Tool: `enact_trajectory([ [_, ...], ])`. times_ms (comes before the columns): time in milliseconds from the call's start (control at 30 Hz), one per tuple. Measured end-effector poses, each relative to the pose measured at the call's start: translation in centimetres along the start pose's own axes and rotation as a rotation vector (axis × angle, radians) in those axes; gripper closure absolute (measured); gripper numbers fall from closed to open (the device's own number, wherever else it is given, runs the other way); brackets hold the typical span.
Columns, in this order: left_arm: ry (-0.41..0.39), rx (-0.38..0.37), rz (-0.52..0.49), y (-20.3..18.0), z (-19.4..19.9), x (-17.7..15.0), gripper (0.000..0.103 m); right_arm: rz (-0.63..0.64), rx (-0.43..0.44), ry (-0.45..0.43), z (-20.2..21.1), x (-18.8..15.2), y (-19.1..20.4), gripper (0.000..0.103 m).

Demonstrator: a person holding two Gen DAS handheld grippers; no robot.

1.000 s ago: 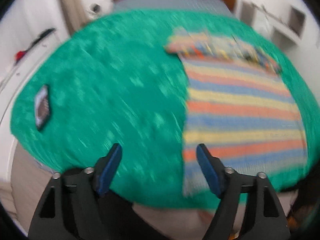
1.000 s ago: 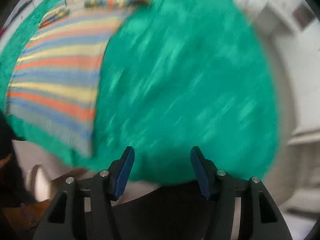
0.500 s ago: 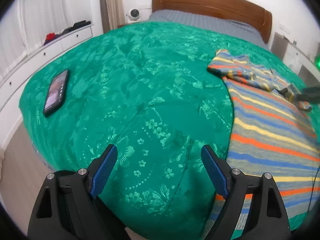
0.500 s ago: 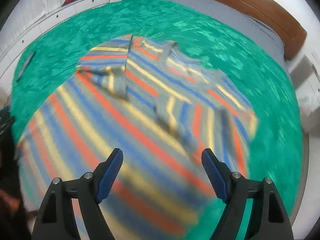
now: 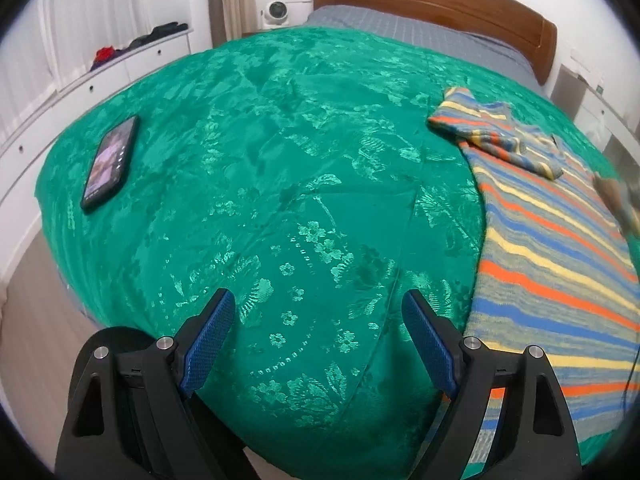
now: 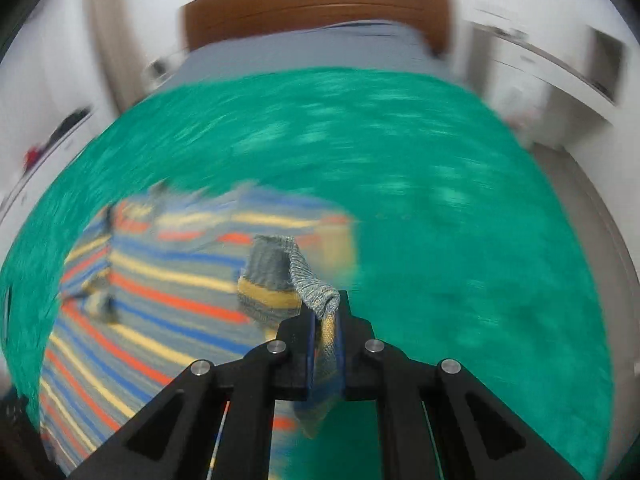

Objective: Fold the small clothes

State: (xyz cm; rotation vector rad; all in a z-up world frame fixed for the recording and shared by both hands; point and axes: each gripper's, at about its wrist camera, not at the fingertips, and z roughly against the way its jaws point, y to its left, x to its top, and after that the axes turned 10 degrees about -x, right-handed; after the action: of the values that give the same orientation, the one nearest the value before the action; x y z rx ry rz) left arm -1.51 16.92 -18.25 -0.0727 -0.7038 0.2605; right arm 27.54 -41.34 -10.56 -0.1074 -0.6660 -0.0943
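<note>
striped sweater [image 6: 168, 304] blurred, edge apparently pinched in right gripper [image 6: 323, 312] — far sleeve indistinct

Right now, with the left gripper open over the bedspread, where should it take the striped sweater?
Probably the striped sweater's near straight side edge, approached from the bare green bedspread. That edge lies flat and uncovered, closest to the open left gripper.
</note>
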Motion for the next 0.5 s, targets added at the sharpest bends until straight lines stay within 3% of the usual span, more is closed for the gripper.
enact_trajectory([
  [200,0.006,0.025,-0.033,-0.7,-0.1,-0.3,0.016,-0.323,-0.047,0.063,-1.8,-3.4,-12.9,0.095],
  [367,0.025,0.054,-0.059,-1.2,-0.5,-0.4,0.016,-0.495,-0.011,0.090,-3.0,-7.2,-17.3,0.095],
  [500,0.037,0.069,-0.057,-1.1,-0.8,-0.4,0.016,-0.523,0.049,0.134,-4.0,-9.1,-17.9,0.095],
])
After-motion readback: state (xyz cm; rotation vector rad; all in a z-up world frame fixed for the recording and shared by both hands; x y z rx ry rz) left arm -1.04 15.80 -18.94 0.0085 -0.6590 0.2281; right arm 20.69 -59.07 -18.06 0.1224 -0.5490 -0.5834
